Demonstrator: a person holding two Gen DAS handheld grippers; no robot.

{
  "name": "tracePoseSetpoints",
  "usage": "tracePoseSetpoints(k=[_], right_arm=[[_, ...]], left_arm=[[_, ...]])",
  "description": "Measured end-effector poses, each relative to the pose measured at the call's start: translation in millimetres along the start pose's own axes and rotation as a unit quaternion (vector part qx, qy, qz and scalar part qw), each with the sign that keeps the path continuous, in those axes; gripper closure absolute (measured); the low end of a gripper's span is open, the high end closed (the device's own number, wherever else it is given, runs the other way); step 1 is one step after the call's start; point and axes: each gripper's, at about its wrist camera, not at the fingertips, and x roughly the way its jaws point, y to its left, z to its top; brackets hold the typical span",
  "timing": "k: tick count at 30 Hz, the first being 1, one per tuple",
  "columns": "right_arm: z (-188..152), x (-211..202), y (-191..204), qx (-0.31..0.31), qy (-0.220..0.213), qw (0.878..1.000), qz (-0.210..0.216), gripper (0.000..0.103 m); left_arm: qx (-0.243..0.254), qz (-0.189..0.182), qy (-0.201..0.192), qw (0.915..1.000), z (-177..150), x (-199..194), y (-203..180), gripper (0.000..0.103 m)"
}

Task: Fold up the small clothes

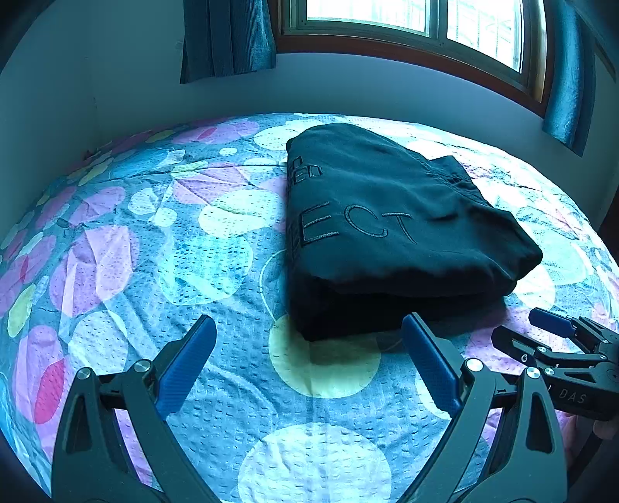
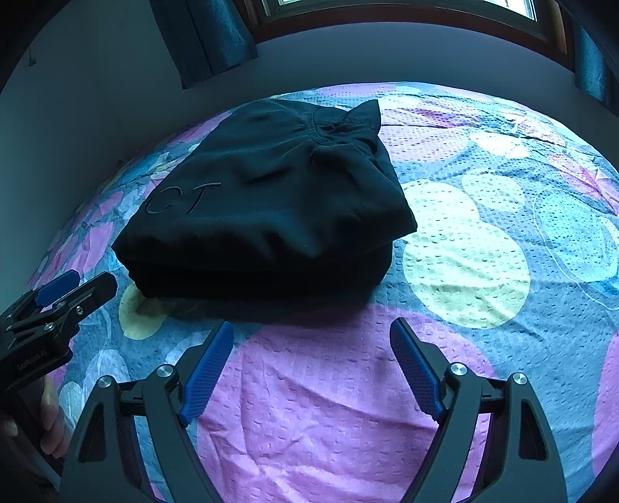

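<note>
Seen from the left wrist, the folded black garment (image 1: 390, 228) lies on the patterned bedspread (image 1: 154, 251), its long axis running from the near edge toward the window (image 1: 410, 23), waistband end farthest away. The left gripper (image 1: 309, 344) has its fingers spread wide, empty, just short of the fold. From the right wrist, the right gripper (image 2: 311, 348) is likewise spread and empty, near the garment's front edge.

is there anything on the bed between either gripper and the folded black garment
Nothing visible. Only bare patterned bedspread lies between the open left gripper and the folded black garment, and between the open right gripper and it. Neither gripper touches the cloth.
</note>
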Motion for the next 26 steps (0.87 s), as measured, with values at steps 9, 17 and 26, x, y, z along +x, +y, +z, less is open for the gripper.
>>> tracePoseSetpoints(k=[9, 17, 26], right_arm=[[-1, 1, 0, 0.001, 0.002, 1.000, 0.002, 0.021], [-3, 5, 2, 0.002, 0.006, 1.000, 0.003, 0.021], [-3, 1, 2, 0.006, 0.002, 1.000, 0.005, 0.021]], left_arm=[[0.000, 0.002, 0.025, 0.9997, -1, 6, -2, 0.002], [0.013, 0.012, -0.016, 0.9997, -3, -3, -2, 0.002], [-0.003, 0.052, -0.024, 0.9984, 5, -4, 13, 0.002]])
